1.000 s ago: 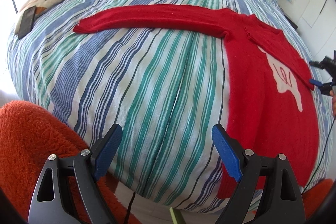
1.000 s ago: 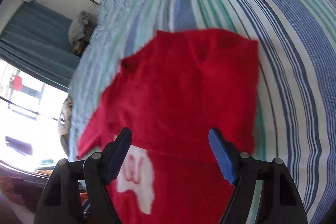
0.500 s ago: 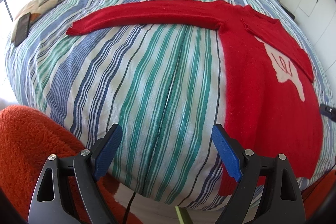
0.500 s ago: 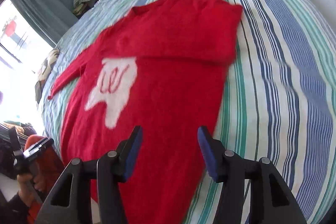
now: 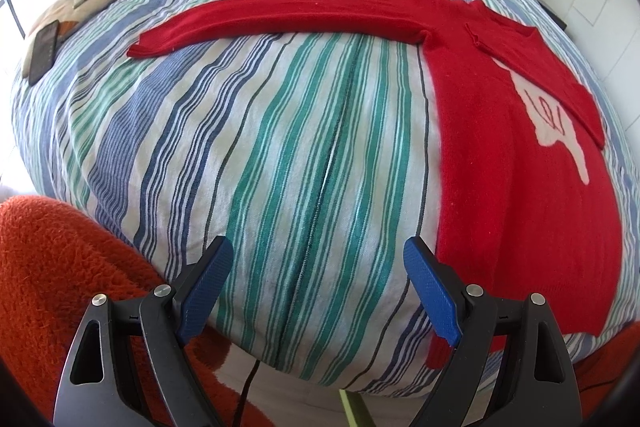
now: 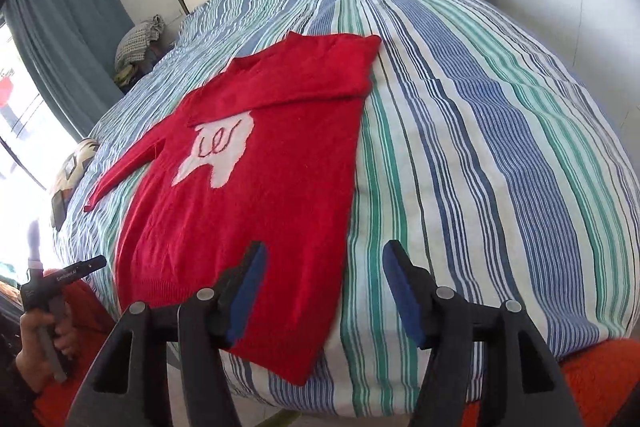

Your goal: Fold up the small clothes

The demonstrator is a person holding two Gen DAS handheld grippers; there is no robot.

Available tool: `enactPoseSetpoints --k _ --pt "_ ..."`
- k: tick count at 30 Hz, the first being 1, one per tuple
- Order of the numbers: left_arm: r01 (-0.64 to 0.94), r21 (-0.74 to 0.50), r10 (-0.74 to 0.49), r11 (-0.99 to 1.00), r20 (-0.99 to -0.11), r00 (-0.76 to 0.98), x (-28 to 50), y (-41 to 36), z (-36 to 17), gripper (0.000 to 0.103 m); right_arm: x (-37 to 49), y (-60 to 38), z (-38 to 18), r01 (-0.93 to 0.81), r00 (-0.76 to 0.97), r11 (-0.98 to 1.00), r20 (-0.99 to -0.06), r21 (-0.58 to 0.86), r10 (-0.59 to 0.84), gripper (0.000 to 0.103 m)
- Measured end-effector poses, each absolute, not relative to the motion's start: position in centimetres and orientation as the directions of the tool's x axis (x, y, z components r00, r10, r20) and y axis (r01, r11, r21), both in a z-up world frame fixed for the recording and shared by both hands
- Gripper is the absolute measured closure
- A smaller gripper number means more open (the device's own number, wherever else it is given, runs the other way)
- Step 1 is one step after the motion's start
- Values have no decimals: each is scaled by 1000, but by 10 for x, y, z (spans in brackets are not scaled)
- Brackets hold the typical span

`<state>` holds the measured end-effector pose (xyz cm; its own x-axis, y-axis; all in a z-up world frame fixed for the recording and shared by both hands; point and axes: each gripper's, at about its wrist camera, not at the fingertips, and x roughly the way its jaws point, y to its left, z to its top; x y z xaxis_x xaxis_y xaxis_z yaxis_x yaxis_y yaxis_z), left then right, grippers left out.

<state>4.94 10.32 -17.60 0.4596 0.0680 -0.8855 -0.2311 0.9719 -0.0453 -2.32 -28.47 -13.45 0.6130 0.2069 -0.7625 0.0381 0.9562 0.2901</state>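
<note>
Your right gripper (image 6: 324,287) has pulled back off the red sweater (image 6: 256,195), tilted downward, jaws opening over its hem; your left gripper (image 5: 318,287) hangs empty, spread wide, sweater right of it.

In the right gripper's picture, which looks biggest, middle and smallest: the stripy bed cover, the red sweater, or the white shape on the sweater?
Largest to smallest, as they look in that view:
1. Stripy bed cover
2. Red sweater
3. White shape on the sweater's front

None of them look alike in size.
</note>
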Motion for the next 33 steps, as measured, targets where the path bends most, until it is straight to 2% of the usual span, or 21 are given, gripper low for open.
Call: enactPoseSetpoints --k 7,33 --pt "-209 -41 55 977 -900 433 52 99 -183 15 -27 -275 -134 31 636 969 -753 244 169 42" --pt "-193 -45 43 980 -902 430 53 98 -184 15 -34 -279 -129 69 680 971 -723 230 123 42"
